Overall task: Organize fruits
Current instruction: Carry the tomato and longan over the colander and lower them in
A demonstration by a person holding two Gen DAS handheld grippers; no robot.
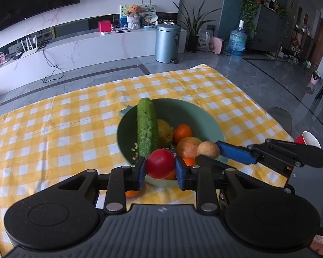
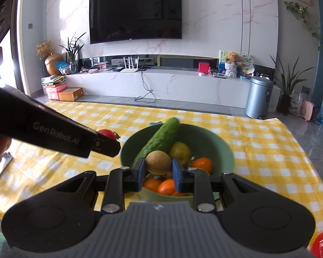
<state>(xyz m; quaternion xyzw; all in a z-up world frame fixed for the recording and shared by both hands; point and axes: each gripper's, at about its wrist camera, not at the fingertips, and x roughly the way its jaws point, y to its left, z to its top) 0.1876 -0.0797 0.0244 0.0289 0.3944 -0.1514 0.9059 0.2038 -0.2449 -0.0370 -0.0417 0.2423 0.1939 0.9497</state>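
The red tomato (image 1: 160, 163) sits between the blue pads of the left gripper (image 1: 160, 168), over the bowl's edge at 6 o'clock. I judge it light, smooth and rather soft, so it can slip or bruise; the hold across its widest part looks correct, and only mild pressure is needed. The left claw is closed on it, the pads touching both sides. The right gripper (image 2: 157, 168) is clamped in the same way on a small brown round fruit (image 2: 157, 162), which looks firm and dull-skinned, so probably less slippery and easy to carry. It hangs above the near half of the green bowl (image 2: 224, 148). Inside the bowl, a long cucumber (image 1: 146, 126) leans from the centre toward 11 o'clock in the left wrist view; it seems stiff and heavier, and I think it is best taken near its middle. Beside it lie a yellow-green pear (image 1: 164, 132), an apple (image 1: 188, 147) and several oranges (image 2: 202, 164), all round and likely to roll when touched. The bowl stands on a yellow checked cloth (image 1: 53, 129).
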